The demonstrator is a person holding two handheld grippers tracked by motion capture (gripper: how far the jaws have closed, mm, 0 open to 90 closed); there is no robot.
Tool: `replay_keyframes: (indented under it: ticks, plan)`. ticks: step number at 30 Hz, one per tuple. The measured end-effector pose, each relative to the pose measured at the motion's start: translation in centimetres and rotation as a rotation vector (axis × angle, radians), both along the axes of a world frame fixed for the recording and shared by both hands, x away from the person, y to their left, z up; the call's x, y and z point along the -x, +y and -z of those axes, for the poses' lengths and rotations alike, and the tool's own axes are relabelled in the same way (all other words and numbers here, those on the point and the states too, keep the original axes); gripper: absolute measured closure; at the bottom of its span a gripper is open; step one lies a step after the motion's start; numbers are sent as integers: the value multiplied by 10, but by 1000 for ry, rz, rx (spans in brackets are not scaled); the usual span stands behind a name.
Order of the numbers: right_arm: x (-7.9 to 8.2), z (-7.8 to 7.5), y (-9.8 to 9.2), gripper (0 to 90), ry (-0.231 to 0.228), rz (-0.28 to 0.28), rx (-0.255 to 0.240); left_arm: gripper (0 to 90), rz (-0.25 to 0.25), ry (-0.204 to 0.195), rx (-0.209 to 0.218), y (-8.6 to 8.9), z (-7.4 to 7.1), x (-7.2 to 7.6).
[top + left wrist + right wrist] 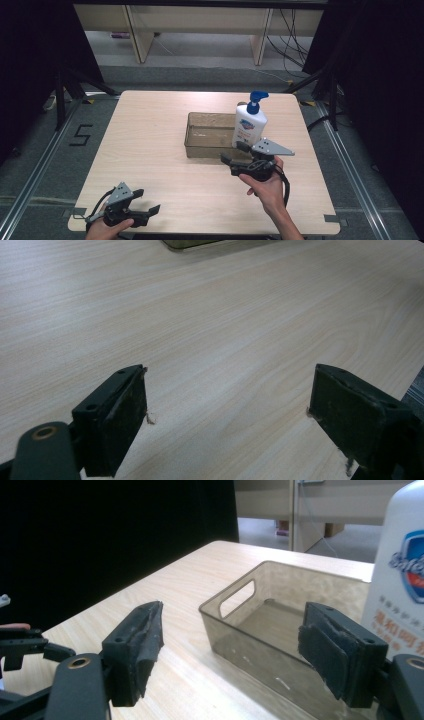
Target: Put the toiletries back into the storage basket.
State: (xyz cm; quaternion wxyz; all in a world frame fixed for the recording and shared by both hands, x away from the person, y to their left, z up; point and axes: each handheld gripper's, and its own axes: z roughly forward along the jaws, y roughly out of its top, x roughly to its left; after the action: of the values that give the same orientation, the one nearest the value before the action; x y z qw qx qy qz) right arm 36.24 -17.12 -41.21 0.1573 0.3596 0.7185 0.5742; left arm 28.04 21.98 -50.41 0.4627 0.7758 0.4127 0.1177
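Hovering with jaws spread and empty, the right gripper [233,152] is facing the upright soap bottle [249,125] just beyond, beside the bin [207,135]; the left gripper [146,201], also open, is waiting far off.

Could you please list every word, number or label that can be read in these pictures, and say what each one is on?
"5": dark figure marked on the grey floor, left of the table.
"Safe…": white lettering on the blue shield of the pump bottle; the rest is cut off at the picture's edge.
Chinese characters under the shield: too blurred to read.
Bottle label in the high view: too small to read.
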Motion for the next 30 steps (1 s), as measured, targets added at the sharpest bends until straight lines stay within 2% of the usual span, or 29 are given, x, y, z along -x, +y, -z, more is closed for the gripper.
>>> replay_keyframes:
  ticks: [2, 3, 4, 5, 7, 8, 10, 11, 13, 15, 16, 20, 21, 23, 24, 25, 26, 27, 28, 29, 30]
  plan:
    - [1, 2, 2, 233, 20, -13, -8, 147, 7, 10, -10, 1, -1, 0]
    - [0, 3, 3, 226, -6, -12, -2, 147, 3, 9, -14, 1, -1, 0]
    - [4, 3, 4, 223, 40, 4, -9, 147, -3, 10, -9, 1, -1, 0]
    - [2, 4, 4, 221, 12, -4, 5, 147, -4, 7, -2, 0, 0, 0]
    - [3, 5, 4, 213, 24, -11, 11, 147, 5, 10, -7, 0, 0, 0]
    - [4, 6, 5, 212, 34, -13, -3, 148, 0, 10, 2, -1, 0, 0]
    - [4, 6, 5, 198, 16, -22, 12, 147, -1, 7, 7, -1, 0, 0]
    - [3, 7, 6, 195, -2, -7, 19, 147, -1, 8, 7, -1, 0, 0]
    - [7, 7, 7, 195, 40, -13, 5, 147, -1, 10, 2, 0, 0, 0]
    - [6, 8, 7, 182, 10, -22, 19, 147, 7, 11, -17, 1, -1, 0]
    - [7, 9, 8, 176, 30, -28, -2, 147, -2, 8, 6, -1, 0, 0]
    - [9, 11, 10, 153, 31, -36, 2, 147, 1, 8, 1, 0, 0, 0]
    - [8, 12, 9, 153, -10, -22, 17, 147, 11, 8, -15, 1, 0, -1]
    - [11, 12, 11, 152, 27, -34, -6, 147, 1, 7, 5, -1, 1, 0]
    - [11, 12, 11, 152, 35, -36, 2, 147, 5, 5, 4, -1, 1, -1]
    - [12, 12, 11, 151, 19, -30, 2, 147, -1, 9, 6, -1, 1, -1]
    - [12, 13, 13, 152, 24, -42, -5, 147, 0, 7, 7, -1, 1, -1]
    - [13, 13, 13, 152, 16, -38, 14, 147, 0, 8, 4, -1, 1, 0]
    - [14, 14, 14, 152, 31, -44, 2, 147, 1, 6, 4, -1, 1, 0]
    - [14, 14, 15, 152, 29, -41, 13, 147, 2, 7, 7, -1, 1, 0]
    - [15, 15, 16, 152, 23, -40, 1, 147, -3, 7, 9, -1, 1, 0]
